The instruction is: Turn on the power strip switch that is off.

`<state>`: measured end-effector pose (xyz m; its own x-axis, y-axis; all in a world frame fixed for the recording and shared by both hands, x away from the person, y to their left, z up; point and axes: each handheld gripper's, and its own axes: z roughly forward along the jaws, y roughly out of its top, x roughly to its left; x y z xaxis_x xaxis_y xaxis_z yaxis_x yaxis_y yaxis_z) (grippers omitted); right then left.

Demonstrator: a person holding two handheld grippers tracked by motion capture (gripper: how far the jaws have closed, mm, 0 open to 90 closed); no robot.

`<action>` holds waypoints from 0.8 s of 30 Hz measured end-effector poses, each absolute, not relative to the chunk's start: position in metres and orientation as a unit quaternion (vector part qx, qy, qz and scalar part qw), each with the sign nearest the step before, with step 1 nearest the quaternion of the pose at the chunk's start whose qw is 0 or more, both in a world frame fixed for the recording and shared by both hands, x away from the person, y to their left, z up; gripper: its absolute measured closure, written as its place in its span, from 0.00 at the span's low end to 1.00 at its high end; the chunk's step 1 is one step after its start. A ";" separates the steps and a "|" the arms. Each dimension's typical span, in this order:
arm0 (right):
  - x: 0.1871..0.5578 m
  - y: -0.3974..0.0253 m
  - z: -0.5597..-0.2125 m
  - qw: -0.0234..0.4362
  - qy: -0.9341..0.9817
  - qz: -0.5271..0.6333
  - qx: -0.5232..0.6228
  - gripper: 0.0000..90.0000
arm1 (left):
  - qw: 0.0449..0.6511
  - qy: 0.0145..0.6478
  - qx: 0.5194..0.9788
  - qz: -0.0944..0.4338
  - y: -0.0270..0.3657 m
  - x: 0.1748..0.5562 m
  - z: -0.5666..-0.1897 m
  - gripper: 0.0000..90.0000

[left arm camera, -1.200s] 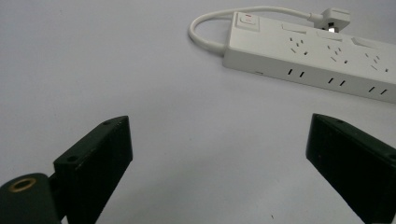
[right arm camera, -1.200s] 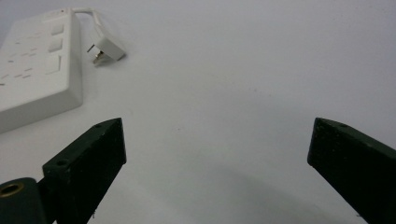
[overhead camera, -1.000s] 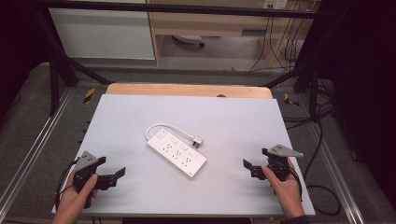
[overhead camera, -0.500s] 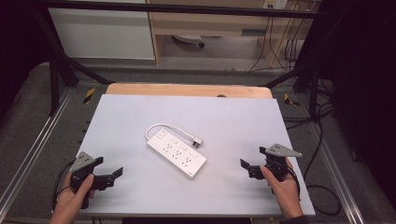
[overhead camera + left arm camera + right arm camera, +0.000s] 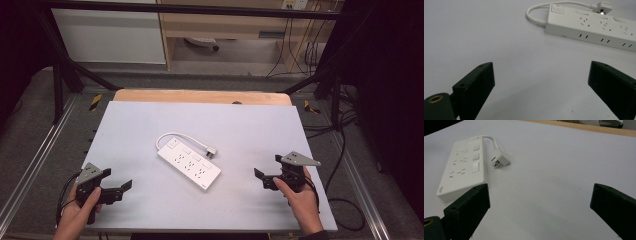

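A white power strip (image 5: 189, 164) lies diagonally in the middle of the white table top (image 5: 260, 130), its short cord looped back and its plug (image 5: 212, 151) resting beside it. My left gripper (image 5: 120, 191) is held low at the near left, open and empty, pointing toward the strip. My right gripper (image 5: 262, 178) is at the near right, also open and empty, facing the strip. The left gripper view has the power strip (image 5: 594, 27) and plug (image 5: 604, 5) well beyond my left gripper (image 5: 541, 72). In the right gripper view, the power strip (image 5: 464, 162) and plug (image 5: 501, 160) lie ahead to the left of my right gripper (image 5: 540, 195).
A wooden strip (image 5: 200, 96) runs along the table's far edge. Metal rails (image 5: 45, 150) flank both sides, and cables (image 5: 345, 150) trail on the floor at right. White cabinets (image 5: 110, 35) stand beyond the table.
Both hands have shifted only slightly: the left gripper drifted a little toward the near edge, the right a little inward. Jaws stay open and the power strip has not moved.
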<state>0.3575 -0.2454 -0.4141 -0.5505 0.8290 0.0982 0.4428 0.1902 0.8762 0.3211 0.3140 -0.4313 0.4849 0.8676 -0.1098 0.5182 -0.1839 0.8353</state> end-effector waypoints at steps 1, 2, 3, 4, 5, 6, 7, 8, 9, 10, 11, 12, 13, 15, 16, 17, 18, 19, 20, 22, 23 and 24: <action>0.359 -0.244 -0.412 0.206 0.747 0.468 0.426 0.03 | 0.438 0.467 0.742 0.200 0.314 0.321 -0.431 0.08; 0.359 -0.244 -0.412 0.206 0.747 0.468 0.426 0.03 | 0.438 0.467 0.742 0.200 0.314 0.321 -0.431 0.08; 0.360 -0.241 -0.410 0.202 0.747 0.468 0.426 0.03 | 0.437 0.467 0.742 0.201 0.314 0.322 -0.431 0.08; 0.360 -0.241 -0.410 0.202 0.747 0.468 0.426 0.03 | 0.437 0.467 0.742 0.201 0.314 0.322 -0.431 0.08; 0.361 -0.240 -0.408 0.202 0.749 0.467 0.425 0.03 | 0.437 0.467 0.742 0.201 0.314 0.321 -0.431 0.08; 0.362 -0.239 -0.406 0.201 0.750 0.467 0.423 0.03 | 0.437 0.467 0.742 0.200 0.314 0.321 -0.432 0.08; 0.363 -0.239 -0.403 0.202 0.752 0.465 0.421 0.04 | 0.437 0.468 0.742 0.200 0.314 0.321 -0.432 0.08; 0.363 -0.238 -0.401 0.202 0.753 0.464 0.420 0.04 | 0.436 0.468 0.742 0.200 0.314 0.321 -0.432 0.08; 0.364 -0.238 -0.398 0.202 0.754 0.463 0.420 0.04 | 0.437 0.468 0.742 0.199 0.314 0.321 -0.432 0.08; 0.365 -0.238 -0.396 0.201 0.754 0.463 0.420 0.04 | 0.439 0.467 0.741 0.200 0.314 0.321 -0.431 0.08; 0.367 -0.238 -0.391 0.202 0.753 0.463 0.422 0.04 | 0.441 0.466 0.741 0.199 0.314 0.321 -0.431 0.08; 0.367 -0.238 -0.391 0.202 0.753 0.463 0.422 0.04 | 0.442 0.465 0.741 0.199 0.313 0.321 -0.431 0.08; 0.367 -0.238 -0.390 0.200 0.753 0.463 0.423 0.04 | 0.441 0.464 0.742 0.199 0.313 0.321 -0.431 0.08; 0.368 -0.236 -0.386 0.199 0.753 0.462 0.424 0.04 | 0.439 0.464 0.743 0.198 0.313 0.321 -0.431 0.08; 0.369 -0.234 -0.384 0.199 0.757 0.459 0.421 0.04 | 0.438 0.464 0.744 0.198 0.313 0.321 -0.432 0.08; 0.369 -0.234 -0.384 0.199 0.757 0.459 0.421 0.04 | 0.437 0.464 0.744 0.199 0.313 0.321 -0.432 0.08; 0.370 -0.232 -0.384 0.196 0.759 0.457 0.420 0.04 | 0.436 0.465 0.745 0.200 0.312 0.321 -0.432 0.08; 0.370 -0.232 -0.384 0.196 0.759 0.457 0.420 0.04 | 0.435 0.465 0.745 0.200 0.312 0.321 -0.432 0.08; 0.370 -0.230 -0.384 0.193 0.760 0.457 0.420 0.04 | 0.432 0.463 0.747 0.201 0.312 0.321 -0.432 0.08; 0.372 -0.228 -0.385 0.190 0.762 0.454 0.421 0.04 | 0.430 0.461 0.749 0.204 0.311 0.321 -0.432 0.08; 0.373 -0.227 -0.385 0.187 0.762 0.454 0.423 0.04 | 0.430 0.459 0.750 0.205 0.311 0.321 -0.432 0.08; 0.374 -0.226 -0.384 0.184 0.762 0.454 0.424 0.05 | 0.429 0.459 0.751 0.205 0.311 0.321 -0.432 0.08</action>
